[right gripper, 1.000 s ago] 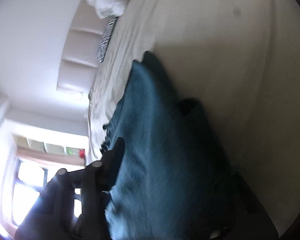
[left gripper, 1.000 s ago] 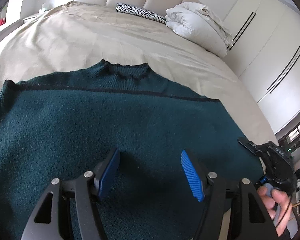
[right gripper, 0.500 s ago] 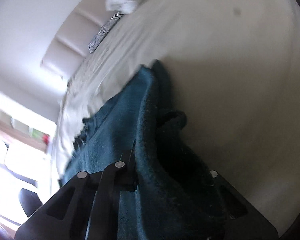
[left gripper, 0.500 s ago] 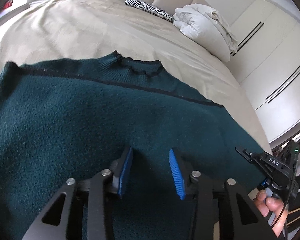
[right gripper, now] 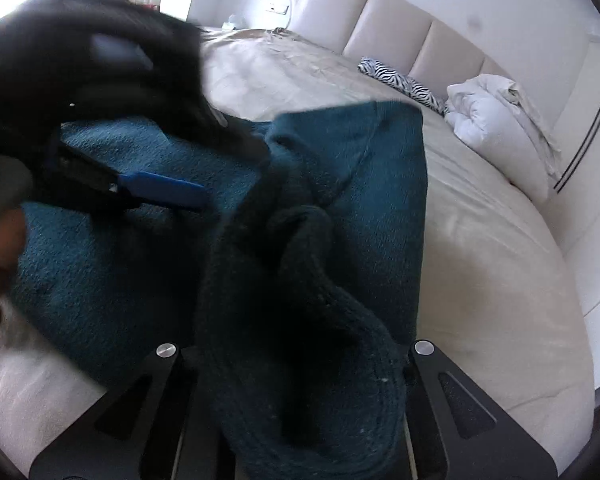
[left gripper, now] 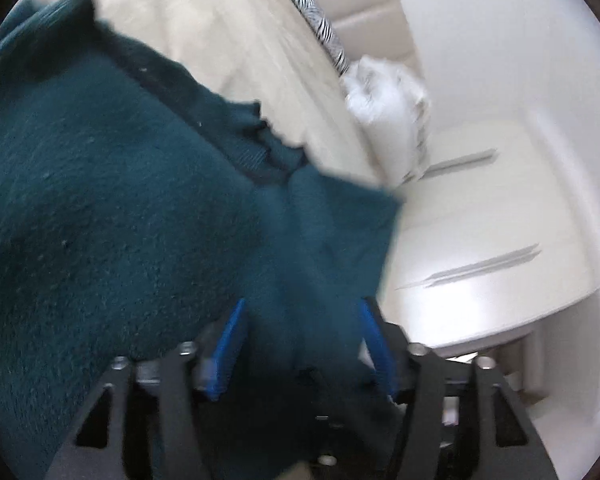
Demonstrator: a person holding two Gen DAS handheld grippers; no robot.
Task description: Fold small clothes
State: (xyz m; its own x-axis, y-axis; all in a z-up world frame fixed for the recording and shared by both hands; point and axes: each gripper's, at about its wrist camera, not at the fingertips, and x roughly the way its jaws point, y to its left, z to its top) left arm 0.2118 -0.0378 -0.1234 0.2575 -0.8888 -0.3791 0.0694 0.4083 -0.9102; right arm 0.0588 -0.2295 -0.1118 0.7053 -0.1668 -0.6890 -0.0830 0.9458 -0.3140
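A dark teal knit sweater [left gripper: 100,208] lies on the beige bed, partly lifted. In the left wrist view my left gripper [left gripper: 304,340] has sweater cloth bunched between its blue pads [left gripper: 230,336], which stand apart around the fold. In the right wrist view the sweater [right gripper: 100,272] drapes over my right gripper [right gripper: 296,360], whose fingertips are hidden under a thick bunched fold. The left gripper [right gripper: 156,192] shows at the left of that view, its blue pad on the cloth, a hand behind it.
The beige bed sheet [right gripper: 480,264] stretches to the right. A zebra-print pillow [right gripper: 400,80] and a white duvet bundle [right gripper: 496,120] lie by the padded headboard [right gripper: 380,24]. White wardrobe doors [left gripper: 480,248] stand beyond the bed.
Both grippers have swung and lifted the sweater's edge off the bed. The left gripper now has cloth between its pads. The right gripper has turned upright with the fold draped over it.
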